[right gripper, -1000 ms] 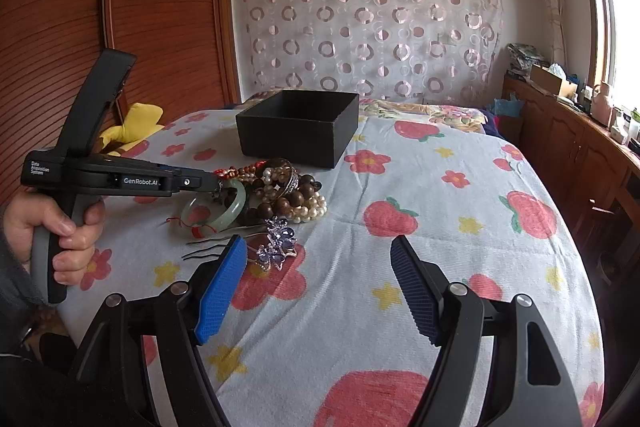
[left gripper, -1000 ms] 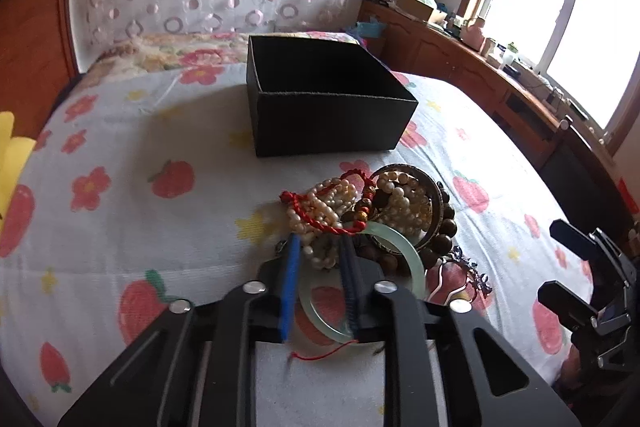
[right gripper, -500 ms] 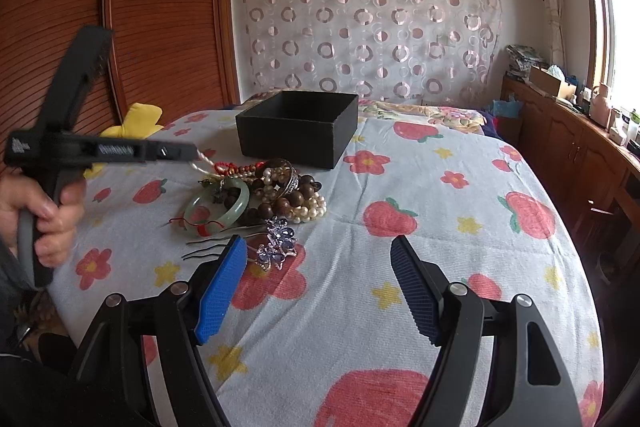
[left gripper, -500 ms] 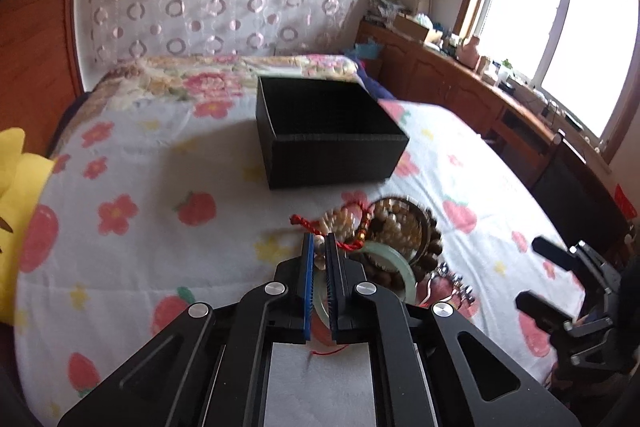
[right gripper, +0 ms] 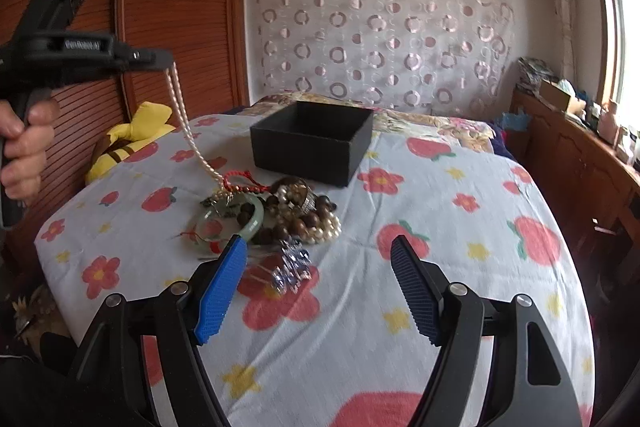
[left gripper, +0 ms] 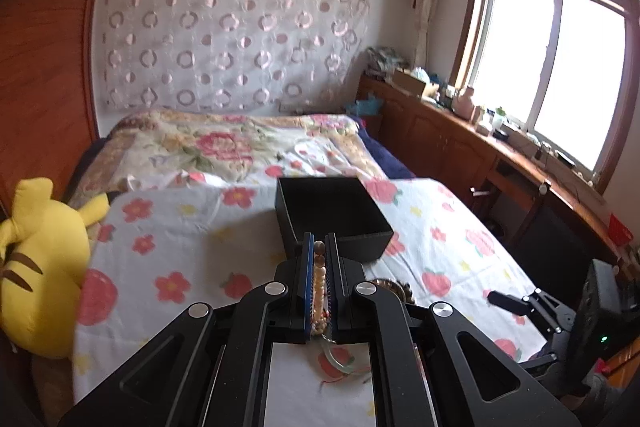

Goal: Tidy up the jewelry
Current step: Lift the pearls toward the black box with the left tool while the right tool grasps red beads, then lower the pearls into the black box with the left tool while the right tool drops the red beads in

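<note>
My left gripper (left gripper: 319,247) is shut on a pearl necklace (left gripper: 319,281). In the right wrist view the left gripper (right gripper: 166,59) is raised high at the left, and the pearl necklace (right gripper: 188,131) hangs from it down to the jewelry pile (right gripper: 276,211) on the bed. The pile holds a green jade bangle (right gripper: 248,223), a red cord, brown and pearl bead strands and a blue flower hairpin (right gripper: 292,267). An open black box (right gripper: 312,143) stands behind the pile. My right gripper (right gripper: 320,267) is open and empty, low in front of the pile.
The bed has a white sheet (right gripper: 440,227) with strawberries and flowers. A yellow plush toy (left gripper: 40,267) lies at the bed's left edge. A wooden cabinet (left gripper: 500,155) with clutter runs under the window on the right. A wooden wardrobe (right gripper: 160,7) stands at the left.
My left gripper shut on the pearl necklace and rose high, pulling the strand up out of the pile. My right gripper has stayed open in the same place.
</note>
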`<state>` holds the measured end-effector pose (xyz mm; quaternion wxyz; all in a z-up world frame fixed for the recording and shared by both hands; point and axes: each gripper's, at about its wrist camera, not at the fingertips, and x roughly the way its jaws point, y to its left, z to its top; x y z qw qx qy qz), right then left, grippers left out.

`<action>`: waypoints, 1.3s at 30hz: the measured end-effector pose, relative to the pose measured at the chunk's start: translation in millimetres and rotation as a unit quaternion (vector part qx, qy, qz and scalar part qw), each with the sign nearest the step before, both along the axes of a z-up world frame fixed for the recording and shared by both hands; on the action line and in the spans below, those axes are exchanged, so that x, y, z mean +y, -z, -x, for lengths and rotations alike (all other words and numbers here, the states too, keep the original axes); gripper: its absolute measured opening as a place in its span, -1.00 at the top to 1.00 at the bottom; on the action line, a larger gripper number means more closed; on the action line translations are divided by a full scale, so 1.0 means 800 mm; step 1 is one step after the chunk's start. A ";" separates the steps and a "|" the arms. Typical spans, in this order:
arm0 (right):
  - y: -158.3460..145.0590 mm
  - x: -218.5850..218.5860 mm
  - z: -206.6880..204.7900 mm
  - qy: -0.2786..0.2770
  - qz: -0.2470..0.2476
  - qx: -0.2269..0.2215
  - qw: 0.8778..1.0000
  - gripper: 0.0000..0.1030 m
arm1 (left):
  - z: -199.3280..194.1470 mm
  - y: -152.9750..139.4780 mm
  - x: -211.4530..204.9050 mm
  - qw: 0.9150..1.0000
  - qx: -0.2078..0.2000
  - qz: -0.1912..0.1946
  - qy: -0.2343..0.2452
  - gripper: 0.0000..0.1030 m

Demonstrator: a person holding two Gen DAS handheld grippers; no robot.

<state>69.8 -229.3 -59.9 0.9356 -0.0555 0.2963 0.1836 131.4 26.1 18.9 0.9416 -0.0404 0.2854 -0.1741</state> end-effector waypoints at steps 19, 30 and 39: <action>0.009 0.125 -0.128 -0.143 0.036 0.099 0.984 0.00 | 0.014 -0.042 0.077 0.998 -0.040 -0.004 -0.056 0.91; 0.034 0.162 -0.156 -0.164 0.114 0.137 0.970 0.80 | 0.018 -0.041 0.094 0.997 -0.041 -0.008 -0.068 0.91; -0.024 0.124 -0.157 -0.163 0.051 0.097 0.981 0.80 | 0.006 -0.046 0.085 0.997 -0.041 -0.012 -0.060 0.91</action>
